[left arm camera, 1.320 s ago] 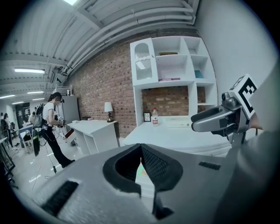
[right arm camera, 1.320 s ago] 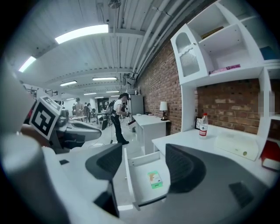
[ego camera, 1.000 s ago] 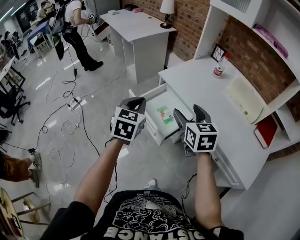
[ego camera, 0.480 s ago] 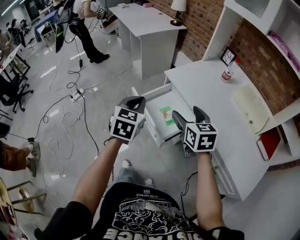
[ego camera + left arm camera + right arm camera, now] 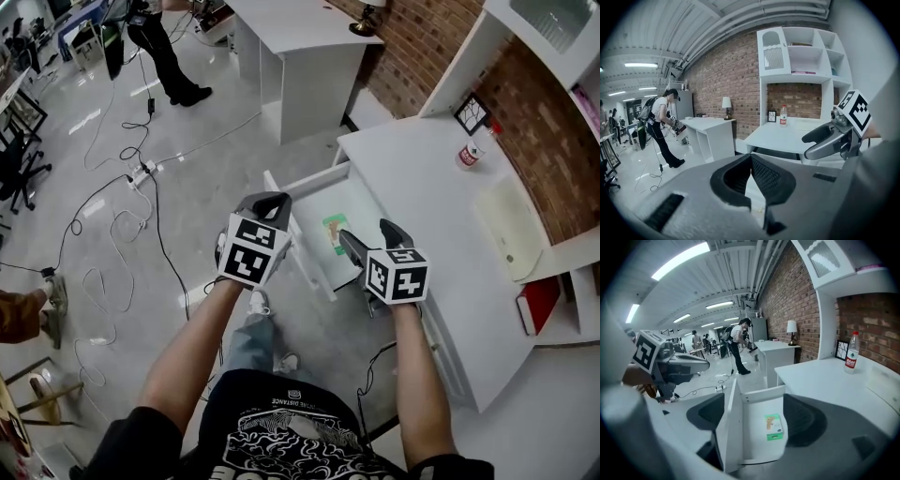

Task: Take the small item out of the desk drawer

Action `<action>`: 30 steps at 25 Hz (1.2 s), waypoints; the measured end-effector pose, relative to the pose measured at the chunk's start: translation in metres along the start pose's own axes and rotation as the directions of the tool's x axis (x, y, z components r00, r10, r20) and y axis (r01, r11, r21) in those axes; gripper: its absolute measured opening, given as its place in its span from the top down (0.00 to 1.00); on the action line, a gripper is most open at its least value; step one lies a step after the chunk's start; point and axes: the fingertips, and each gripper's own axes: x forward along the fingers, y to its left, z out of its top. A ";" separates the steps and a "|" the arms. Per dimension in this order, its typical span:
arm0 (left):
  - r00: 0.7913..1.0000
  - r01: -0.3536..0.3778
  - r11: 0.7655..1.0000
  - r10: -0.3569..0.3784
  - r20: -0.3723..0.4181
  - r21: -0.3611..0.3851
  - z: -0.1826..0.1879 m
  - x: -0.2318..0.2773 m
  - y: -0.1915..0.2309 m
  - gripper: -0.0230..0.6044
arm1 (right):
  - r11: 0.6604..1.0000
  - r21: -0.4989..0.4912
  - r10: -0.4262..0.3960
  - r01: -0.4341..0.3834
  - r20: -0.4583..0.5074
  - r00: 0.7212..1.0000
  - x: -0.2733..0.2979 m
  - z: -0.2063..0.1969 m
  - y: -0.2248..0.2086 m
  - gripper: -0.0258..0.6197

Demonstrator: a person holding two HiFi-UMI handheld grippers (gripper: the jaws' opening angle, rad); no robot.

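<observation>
The white desk (image 5: 427, 202) has its drawer (image 5: 302, 251) pulled out. A small green and white box (image 5: 335, 232) lies flat on the drawer's floor. My right gripper (image 5: 370, 234) hovers over the drawer's near right corner. Its jaws are opening, and no pad touches anything. In the right gripper view the drawer's front panel (image 5: 726, 425) and the box (image 5: 774, 426) show between the wide jaws of that gripper (image 5: 754, 416). My left gripper (image 5: 267, 201) hangs over the floor just left of the drawer. It (image 5: 751, 158) is shut with nothing in it.
A bottle (image 5: 468, 153), a small picture frame (image 5: 472, 113) and a cream pad (image 5: 511, 230) sit on the desk, under brick-backed shelves. A second white desk (image 5: 300, 33) stands behind. Cables (image 5: 122, 234) run over the floor, and a person (image 5: 164, 47) stands far off.
The right gripper's jaws have spread wider beside the drawer's front. My head has shifted, so the desk sits further right in view. The left gripper has hardly moved.
</observation>
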 end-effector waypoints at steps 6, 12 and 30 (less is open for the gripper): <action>0.999 0.033 0.999 -0.033 -0.014 -0.010 -0.008 0.039 0.025 0.95 | 1.000 -0.003 0.007 -0.008 -0.113 0.994 0.049 -0.019 -0.013 0.35; 0.999 0.048 0.999 -0.048 -0.019 -0.021 -0.012 0.070 0.051 0.95 | 1.000 -0.004 0.019 -0.020 -0.220 0.975 0.090 -0.043 -0.023 0.32; 0.997 0.074 0.997 -0.074 -0.038 -0.016 -0.050 0.122 0.081 0.95 | 0.999 0.026 0.031 -0.022 -0.446 0.895 0.183 -0.129 -0.057 0.29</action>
